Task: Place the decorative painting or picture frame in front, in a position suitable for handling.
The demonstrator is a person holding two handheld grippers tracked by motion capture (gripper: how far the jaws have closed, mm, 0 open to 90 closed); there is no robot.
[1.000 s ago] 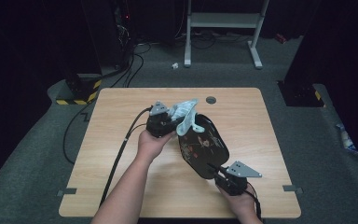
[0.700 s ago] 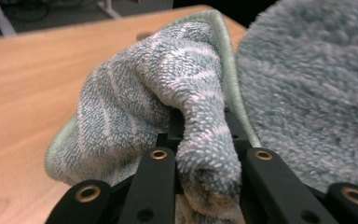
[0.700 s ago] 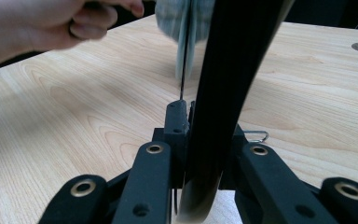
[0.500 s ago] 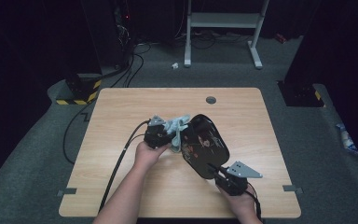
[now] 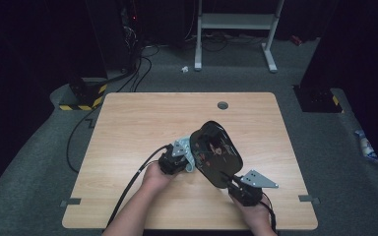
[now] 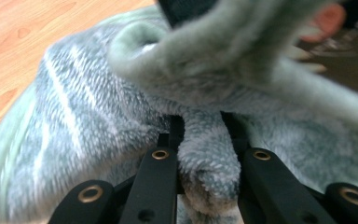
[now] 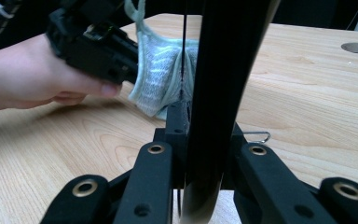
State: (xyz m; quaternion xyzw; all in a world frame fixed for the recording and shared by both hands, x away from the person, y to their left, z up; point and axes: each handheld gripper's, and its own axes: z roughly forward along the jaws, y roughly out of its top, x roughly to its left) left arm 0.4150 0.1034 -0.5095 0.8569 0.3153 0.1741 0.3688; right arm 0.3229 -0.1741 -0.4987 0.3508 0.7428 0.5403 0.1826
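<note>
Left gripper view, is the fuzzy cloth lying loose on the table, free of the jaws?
No, a fold of the pale green cloth is pinched between the left gripper's two black jaws.

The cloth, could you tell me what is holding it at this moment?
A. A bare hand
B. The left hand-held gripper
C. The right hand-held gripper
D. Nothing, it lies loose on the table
B: in the left gripper view the left hand-held gripper has its jaws clamped on a fold of the cloth, while the right hand-held gripper grips the black pan.
</note>
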